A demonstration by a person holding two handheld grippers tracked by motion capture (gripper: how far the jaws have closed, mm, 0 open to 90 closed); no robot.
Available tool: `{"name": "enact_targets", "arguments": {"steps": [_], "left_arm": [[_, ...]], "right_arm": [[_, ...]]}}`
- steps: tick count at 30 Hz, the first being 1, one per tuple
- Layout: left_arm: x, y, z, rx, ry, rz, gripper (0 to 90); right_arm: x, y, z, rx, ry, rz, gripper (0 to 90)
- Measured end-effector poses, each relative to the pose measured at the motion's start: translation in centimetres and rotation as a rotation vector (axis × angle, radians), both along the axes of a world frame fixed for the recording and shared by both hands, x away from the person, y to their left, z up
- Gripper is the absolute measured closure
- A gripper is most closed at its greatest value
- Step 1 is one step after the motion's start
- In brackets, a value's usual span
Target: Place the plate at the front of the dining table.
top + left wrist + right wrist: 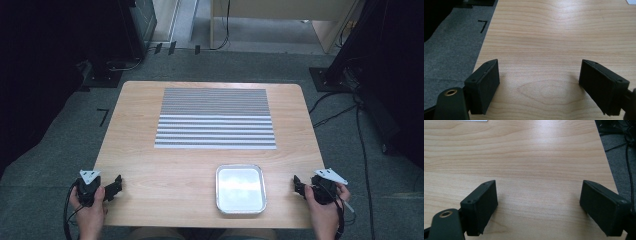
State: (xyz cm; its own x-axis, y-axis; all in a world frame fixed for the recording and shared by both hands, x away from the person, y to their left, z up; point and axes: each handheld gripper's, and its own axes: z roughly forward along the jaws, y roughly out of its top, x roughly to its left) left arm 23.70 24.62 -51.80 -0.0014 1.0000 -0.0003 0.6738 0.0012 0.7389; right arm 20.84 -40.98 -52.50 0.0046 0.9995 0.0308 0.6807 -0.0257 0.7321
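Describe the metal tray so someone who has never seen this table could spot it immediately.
On the light wooden table, look at the near edge, closer to the right gripper than to the left gripper. There sits the shallow, square silver foil tray with rounded corners, empty. It shines, unlike the flat grey-and-white striped mat behind it.

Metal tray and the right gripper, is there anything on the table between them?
No. In the high view, only bare wooden table separates the metal tray from the right gripper, whose jaws stand open and empty.
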Motion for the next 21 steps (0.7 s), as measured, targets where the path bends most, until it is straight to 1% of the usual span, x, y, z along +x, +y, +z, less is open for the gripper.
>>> {"name": "enact_targets", "arguments": {"steps": [5, 8, 13, 17, 19, 21], "left_arm": [[0.01, -0.02, -0.02, -0.001, 0.002, -0.011, 14.9], [-0.01, -0.07, -0.02, 0.0, 0.001, -0.012, 14.7], [-0.07, -0.35, 0.09, 0.021, 0.0, -0.008, 13.2], [-0.08, -0.47, 0.32, 0.01, -0.01, 0.003, 13.1], [-0.15, -0.62, 0.55, 0.003, -0.016, 0.003, 13.1], [-0.27, -0.86, 0.85, -0.005, -0.023, 0.001, 13.1]], "right_arm": [[0.13, -0.02, -0.02, -0.001, 0.005, -0.01, 11.6], [0.14, -0.03, -0.02, -0.001, 0.004, -0.009, 11.6], [0.14, -0.03, -0.02, -0.001, 0.004, -0.009, 11.6], [0.14, -0.03, -0.01, -0.001, 0.005, -0.01, 11.7], [0.15, -0.01, -0.02, -0.001, 0.003, -0.019, 11.9], [0.18, 0.15, -0.01, 0.002, 0.003, -0.043, 11.9]]}}
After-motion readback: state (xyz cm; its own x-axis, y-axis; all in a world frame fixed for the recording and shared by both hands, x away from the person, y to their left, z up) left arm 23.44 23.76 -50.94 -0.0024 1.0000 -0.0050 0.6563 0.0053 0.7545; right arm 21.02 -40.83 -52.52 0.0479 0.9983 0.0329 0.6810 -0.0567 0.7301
